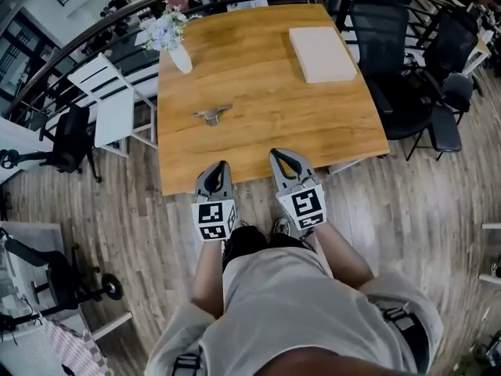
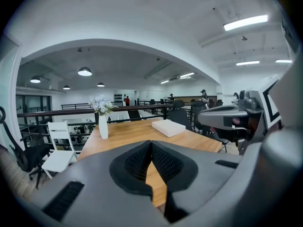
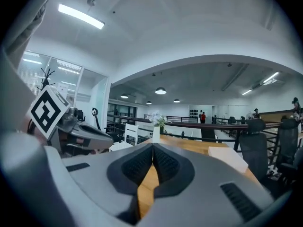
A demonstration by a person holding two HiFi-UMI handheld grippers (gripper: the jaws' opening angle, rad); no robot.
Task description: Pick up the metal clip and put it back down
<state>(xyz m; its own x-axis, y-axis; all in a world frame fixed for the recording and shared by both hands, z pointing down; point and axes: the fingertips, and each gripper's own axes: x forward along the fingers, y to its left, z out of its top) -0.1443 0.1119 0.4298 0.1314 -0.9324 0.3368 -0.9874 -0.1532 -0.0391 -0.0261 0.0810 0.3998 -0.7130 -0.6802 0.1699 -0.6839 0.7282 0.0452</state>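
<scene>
Left gripper (image 1: 221, 165), right gripper (image 1: 280, 153), lower centre: jaws pressed together, empty. Risk: unopened jaws would shove metal clip (image 1: 212, 114), mid-frame, instead of straddling it.

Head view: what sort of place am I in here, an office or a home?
Probably an open-plan office, perhaps on an upper level: black office chairs stand beside the wooden table, a railing runs behind it, and strip lights hang from the ceiling.

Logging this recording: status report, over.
Left gripper shut, empty; right gripper shut, empty. Metal clip lying on table, untouched. Nothing between grippers and clip.
</scene>
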